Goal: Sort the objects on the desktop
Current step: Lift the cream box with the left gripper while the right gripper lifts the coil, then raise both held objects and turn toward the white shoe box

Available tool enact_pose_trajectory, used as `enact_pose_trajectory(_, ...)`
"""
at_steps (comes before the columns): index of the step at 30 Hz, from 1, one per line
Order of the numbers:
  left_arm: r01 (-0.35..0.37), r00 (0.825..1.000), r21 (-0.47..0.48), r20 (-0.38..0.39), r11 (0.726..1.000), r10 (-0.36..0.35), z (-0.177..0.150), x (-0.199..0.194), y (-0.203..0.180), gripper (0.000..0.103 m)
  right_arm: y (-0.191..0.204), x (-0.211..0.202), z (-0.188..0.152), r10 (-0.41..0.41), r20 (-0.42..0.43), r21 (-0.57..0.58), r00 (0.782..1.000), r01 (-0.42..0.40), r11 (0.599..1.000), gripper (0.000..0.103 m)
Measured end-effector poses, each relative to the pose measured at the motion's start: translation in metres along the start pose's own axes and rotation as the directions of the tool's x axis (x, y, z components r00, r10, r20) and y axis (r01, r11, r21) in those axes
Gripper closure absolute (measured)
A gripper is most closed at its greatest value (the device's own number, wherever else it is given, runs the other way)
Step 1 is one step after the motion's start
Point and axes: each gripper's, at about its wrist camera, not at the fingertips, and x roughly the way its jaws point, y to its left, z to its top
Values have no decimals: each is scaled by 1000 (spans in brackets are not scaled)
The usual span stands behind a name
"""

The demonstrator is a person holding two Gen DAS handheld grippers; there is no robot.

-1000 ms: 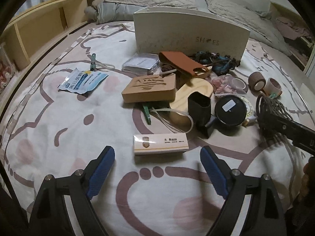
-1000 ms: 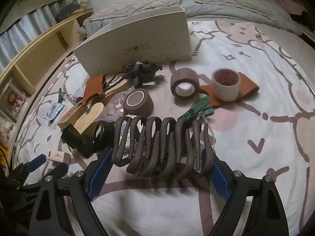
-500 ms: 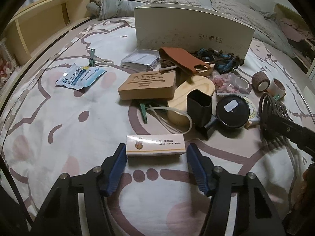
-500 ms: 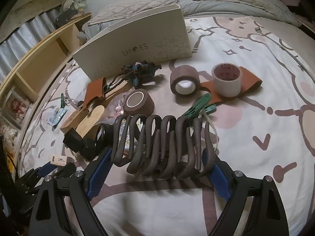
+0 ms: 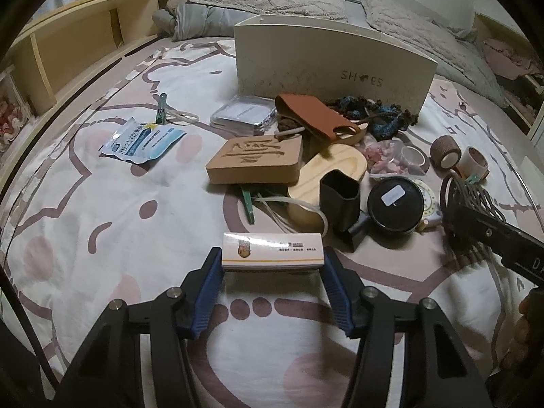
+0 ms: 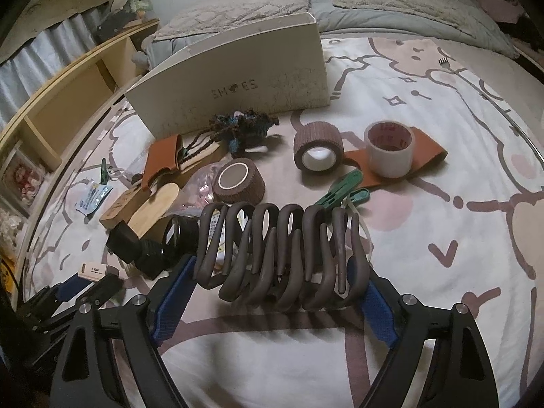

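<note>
The small white card box (image 5: 271,251) lies crosswise between the 2 fingers of the left gripper (image 5: 271,272), its long axis spanning pad to pad, clamped at both ends. The coiled rack (image 6: 277,255) is gripped endwise by the right gripper (image 6: 272,292).

shoe box (image 5: 326,57) interior hidden, card box (image 5: 272,250) print unreadable

The left tongs (image 5: 272,268) clamp a small white card box (image 5: 272,250) endwise above the patterned bedsheet (image 5: 102,221).
</note>
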Motion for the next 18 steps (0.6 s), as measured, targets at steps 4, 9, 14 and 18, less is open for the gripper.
enact_pose_trajectory(4, 2, 1000, -6, 10, 1000, -2, 2, -3, 1, 46, 2, -4, 2, 5, 10, -5, 1000, -5, 1000, 15)
enact_pose_trajectory(9, 4, 1000, -9, 16, 1000, -3, 3, -7, 1, 46, 5, -4, 1, 29, -21, -31, 999, -29, 999, 15)
enact_pose_trajectory(14, 7, 1000, 1, 8, 1000, -7, 1, -8, -1, 46, 4, 2, -8, 63, -91, -9, 994, -64, 998, 12)
enact_pose_trajectory(18, 18, 1000, -3, 1, 1000, -18, 1, -9, -1, 46, 3, 0, -4, 61, -104, 15, 993, -60, 998, 5)
